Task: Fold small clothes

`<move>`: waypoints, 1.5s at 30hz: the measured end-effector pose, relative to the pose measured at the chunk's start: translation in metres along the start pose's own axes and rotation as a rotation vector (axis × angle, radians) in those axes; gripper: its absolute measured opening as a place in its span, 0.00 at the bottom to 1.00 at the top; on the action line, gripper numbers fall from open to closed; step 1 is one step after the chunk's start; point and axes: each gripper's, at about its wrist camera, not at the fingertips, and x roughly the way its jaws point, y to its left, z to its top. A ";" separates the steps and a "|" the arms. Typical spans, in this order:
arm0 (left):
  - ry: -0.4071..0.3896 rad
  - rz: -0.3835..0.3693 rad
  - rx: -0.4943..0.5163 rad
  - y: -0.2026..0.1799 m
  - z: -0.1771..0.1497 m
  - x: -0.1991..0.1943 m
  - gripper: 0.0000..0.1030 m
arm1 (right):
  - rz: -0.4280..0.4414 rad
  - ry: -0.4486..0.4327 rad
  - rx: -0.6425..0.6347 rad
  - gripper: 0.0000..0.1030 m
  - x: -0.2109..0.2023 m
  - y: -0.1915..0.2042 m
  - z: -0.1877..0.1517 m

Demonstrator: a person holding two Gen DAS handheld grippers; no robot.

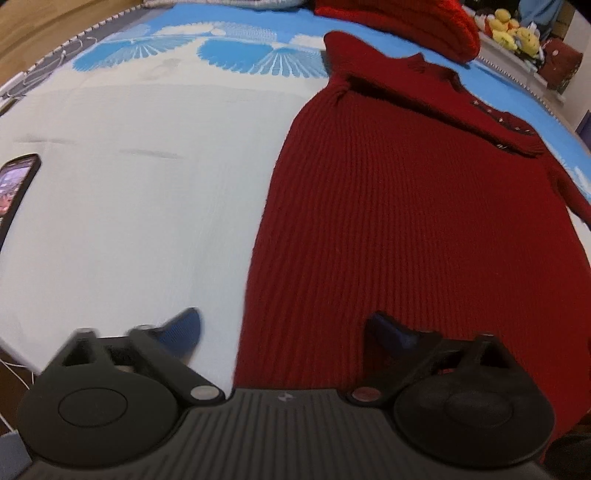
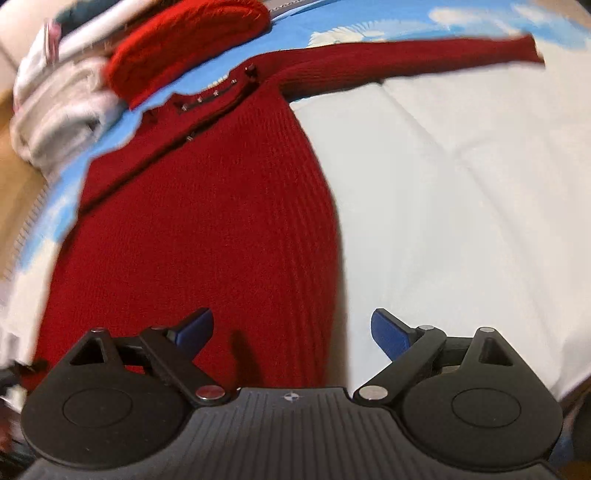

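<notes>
A dark red sweater (image 1: pixel 388 206) lies flat on a bed sheet (image 1: pixel 129 203), spread out and not folded yet. It stretches away in front of both grippers, with its neck at the far end and its bottom edge close to them.

The left hand-held gripper (image 1: pixel 284 328) is wide open and holds nothing. One of its blue fingers is over the white sheet and the other is over the sweater, so the sweater's left side edge runs between them. The right hand-held gripper (image 2: pixel 291 328) is wide open too, and empty. Its left finger is over the sweater and its right finger is over the sheet, so the sweater's right side edge runs between them.

This looks like the very start of a fold. The next move is probably to lower each gripper onto the bottom corner near it, pinch the knit cloth, and lift it up toward the neck. The cloth is soft and thick, so the fingers may need to grab both layers.

The left view shows a phone (image 1: pixel 16 192) far off to the left, and yellow soft toys (image 1: pixel 513 29) far ahead on the right. The right view shows one long sleeve (image 2: pixel 406 59) reaching out far ahead to the right, and a white folded bundle (image 2: pixel 59 118) far ahead on the left. Both views show a brighter red knit thing (image 2: pixel 184 40) just past the neck.
</notes>
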 end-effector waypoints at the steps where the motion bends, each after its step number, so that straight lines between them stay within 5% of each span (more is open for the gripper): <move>1: -0.018 0.003 0.009 0.000 -0.003 -0.004 0.66 | 0.023 -0.001 0.017 0.78 -0.003 -0.002 -0.004; 2: -0.031 -0.009 0.012 0.002 -0.005 -0.008 0.40 | 0.042 0.000 0.019 0.44 -0.007 -0.003 -0.008; 3: -0.033 -0.030 0.008 0.003 -0.007 -0.011 0.32 | 0.046 0.011 0.017 0.18 -0.008 -0.005 -0.011; 7: -0.028 -0.013 -0.021 0.004 -0.017 -0.023 0.21 | 0.043 -0.024 0.003 0.17 -0.016 -0.004 -0.022; 15: 0.027 -0.059 0.004 0.010 -0.044 -0.050 0.22 | 0.018 -0.008 0.006 0.17 -0.039 -0.017 -0.035; 21: 0.034 -0.063 -0.082 0.029 -0.032 -0.050 0.44 | 0.024 0.016 0.021 0.19 -0.036 -0.022 -0.030; 24: -0.028 -0.010 -0.092 0.036 -0.018 -0.061 0.58 | 0.014 0.013 0.100 0.42 -0.040 -0.023 -0.022; 25: -0.060 0.021 -0.083 0.037 -0.009 -0.066 0.66 | 0.009 -0.008 0.138 0.59 -0.044 -0.025 -0.017; 26: -0.085 0.035 -0.076 0.036 -0.002 -0.070 0.78 | 0.012 -0.035 0.168 0.66 -0.046 -0.024 -0.013; 28: -0.133 0.042 -0.090 0.038 0.018 -0.077 0.90 | 0.044 -0.108 0.233 0.66 -0.055 -0.030 0.001; 36: -0.217 -0.019 -0.154 0.014 0.103 -0.046 0.97 | 0.090 -0.411 0.577 0.67 -0.059 -0.072 0.086; 39: -0.217 -0.027 -0.165 0.001 0.130 -0.017 0.96 | 0.019 -0.505 0.669 0.67 -0.044 -0.101 0.123; 45: -0.138 -0.033 -0.186 -0.014 0.156 0.039 0.96 | -0.071 -0.562 0.740 0.68 0.004 -0.162 0.175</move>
